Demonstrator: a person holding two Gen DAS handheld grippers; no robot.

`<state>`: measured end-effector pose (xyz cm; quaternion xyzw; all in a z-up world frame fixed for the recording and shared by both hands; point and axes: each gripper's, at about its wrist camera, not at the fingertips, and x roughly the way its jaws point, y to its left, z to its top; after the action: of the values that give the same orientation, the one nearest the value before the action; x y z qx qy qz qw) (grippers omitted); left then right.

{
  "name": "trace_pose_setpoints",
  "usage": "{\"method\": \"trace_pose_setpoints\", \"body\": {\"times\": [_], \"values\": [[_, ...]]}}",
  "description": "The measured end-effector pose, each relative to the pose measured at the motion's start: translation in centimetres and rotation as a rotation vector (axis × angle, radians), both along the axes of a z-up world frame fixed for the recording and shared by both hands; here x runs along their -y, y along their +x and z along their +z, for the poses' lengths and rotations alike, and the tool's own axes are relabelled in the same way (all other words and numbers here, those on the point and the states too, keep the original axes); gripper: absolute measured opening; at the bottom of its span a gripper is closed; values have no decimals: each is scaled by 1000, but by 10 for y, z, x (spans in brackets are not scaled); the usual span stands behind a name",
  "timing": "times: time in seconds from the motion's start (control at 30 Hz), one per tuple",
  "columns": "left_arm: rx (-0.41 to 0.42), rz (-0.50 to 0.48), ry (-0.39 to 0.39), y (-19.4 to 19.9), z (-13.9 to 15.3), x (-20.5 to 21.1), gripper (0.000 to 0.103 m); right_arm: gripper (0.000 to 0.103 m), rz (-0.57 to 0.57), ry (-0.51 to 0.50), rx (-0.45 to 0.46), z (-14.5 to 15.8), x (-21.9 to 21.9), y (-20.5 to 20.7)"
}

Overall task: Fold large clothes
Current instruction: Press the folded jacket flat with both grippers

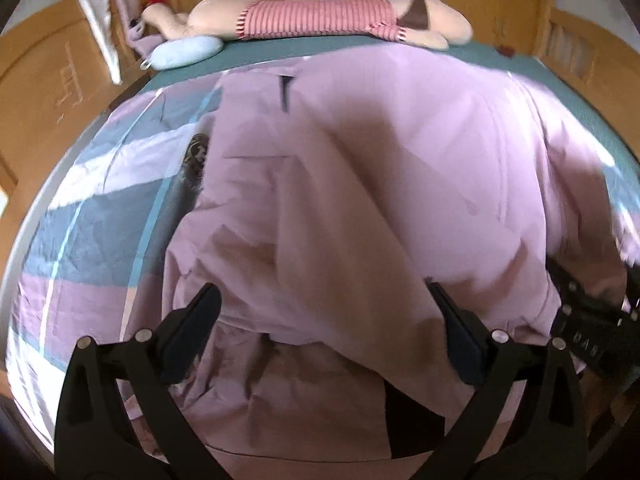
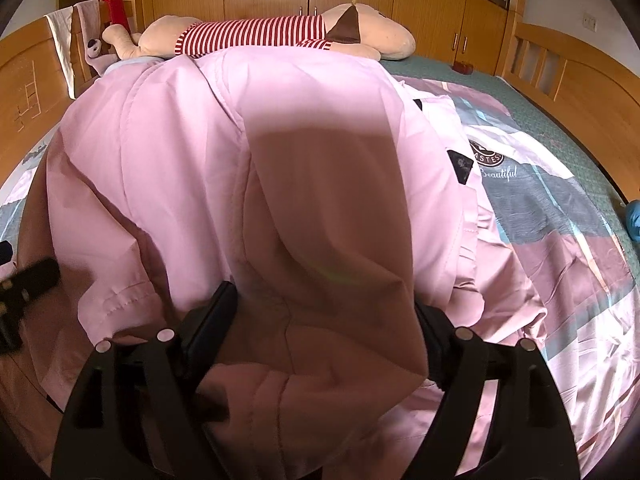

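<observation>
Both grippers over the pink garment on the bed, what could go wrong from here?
1. The pink garment is bunched between the wide-apart fingers of the right gripper; closing now may pinch several layers.
2. The left gripper may catch the patterned bedsheet underneath too.

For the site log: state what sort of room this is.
A bedroom, most likely: a bed with wooden end boards, a patterned bedspread under the pink garment, a big plush toy and wooden cupboards behind.
</observation>
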<state>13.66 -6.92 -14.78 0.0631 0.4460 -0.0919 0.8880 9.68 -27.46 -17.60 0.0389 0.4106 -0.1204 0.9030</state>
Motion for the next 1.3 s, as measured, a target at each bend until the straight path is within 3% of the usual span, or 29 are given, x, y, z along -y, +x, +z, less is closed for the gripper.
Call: {"method": "trace_pose_setpoints", "body": {"times": [0.23, 0.47, 0.67, 0.73, 0.83, 0.97, 1.1, 1.17, 1.23, 1.3], "values": [[-156, 68, -111, 18, -24, -28, 101, 88, 6, -13, 8, 0, -3, -1], [-136, 58, -66, 14, -25, -21, 101, 94, 9, -15, 40, 5, -4, -5], [-128, 60, -66, 17, -26, -22, 101, 102, -4, -15, 250, 35, -6, -27], [-116, 63, -59, 20, -29, -23, 101, 102, -3, -14, 210, 30, -6, -22], [-115, 67, -58, 14, -22, -22, 101, 102, -9, -2, 44, 4, -2, -5], [-114, 59, -195, 14, -9, -32, 101, 102, -9, -10, 44, 4, -3, -5], [-107, 97, -266, 16, -6, -44, 101, 102, -10, -17, 44, 5, -4, -5], [-137, 101, -263, 22, -12, -45, 101, 102, -11, -21, 43, 4, -3, -5], [-188, 99, -209, 29, -26, -41, 101, 102, -10, -28, 42, 3, -6, -6], [-171, 82, -164, 29, -30, -34, 101, 102, -10, -39, 40, 2, -10, -6]]}}
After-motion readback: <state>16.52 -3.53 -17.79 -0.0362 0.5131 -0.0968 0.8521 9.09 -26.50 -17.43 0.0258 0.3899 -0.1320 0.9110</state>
